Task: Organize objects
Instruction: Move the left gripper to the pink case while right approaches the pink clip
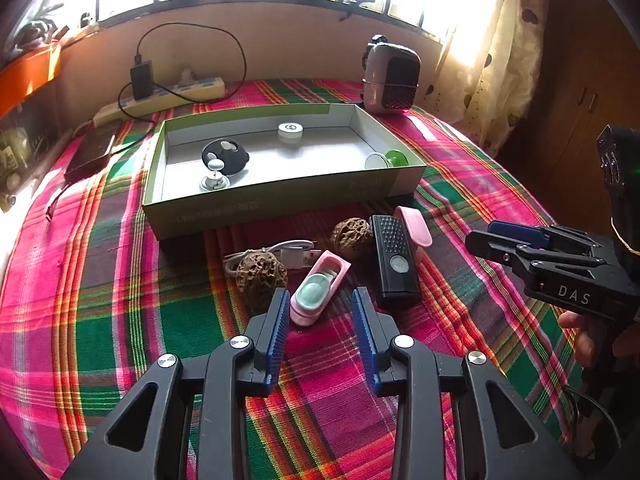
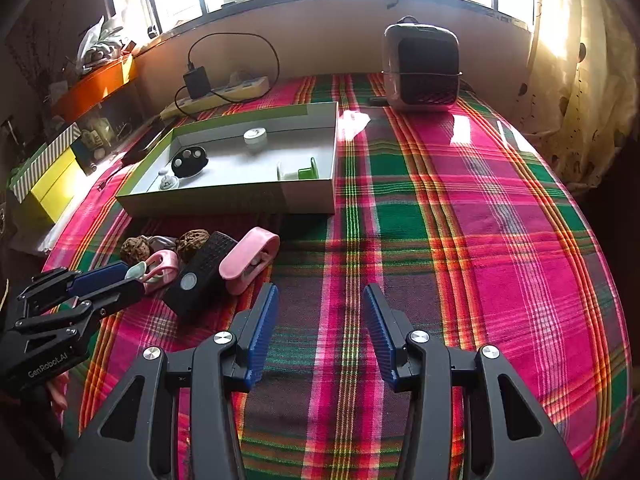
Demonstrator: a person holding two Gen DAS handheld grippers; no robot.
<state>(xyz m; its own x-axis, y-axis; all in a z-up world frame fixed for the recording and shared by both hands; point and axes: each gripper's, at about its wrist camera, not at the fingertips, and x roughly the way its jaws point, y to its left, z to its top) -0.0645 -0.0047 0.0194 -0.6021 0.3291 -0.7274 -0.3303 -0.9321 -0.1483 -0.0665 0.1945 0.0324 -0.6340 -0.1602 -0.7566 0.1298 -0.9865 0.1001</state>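
My left gripper (image 1: 320,300) is open low over the plaid cloth. The near end of a pink case with a mint insert (image 1: 318,286) lies between its fingertips, and the pads do not touch it. Around the case lie two walnuts (image 1: 260,276) (image 1: 352,232), a white cable (image 1: 288,252), a black remote-like device (image 1: 394,256) and a pink clip (image 1: 414,224). Behind them stands a green-edged box (image 1: 280,188) holding several small items. My right gripper (image 2: 320,296) is open over bare cloth, right of the pink clip (image 2: 248,260). From that side the left gripper (image 2: 132,276) reaches the pink case (image 2: 162,264).
A small heater (image 1: 390,76) stands at the back right of the table. A power strip (image 1: 172,94) with a charger and cable lies along the back wall, and a dark phone (image 1: 92,152) lies left of the box. A hand (image 1: 576,332) holds the right gripper's handle.
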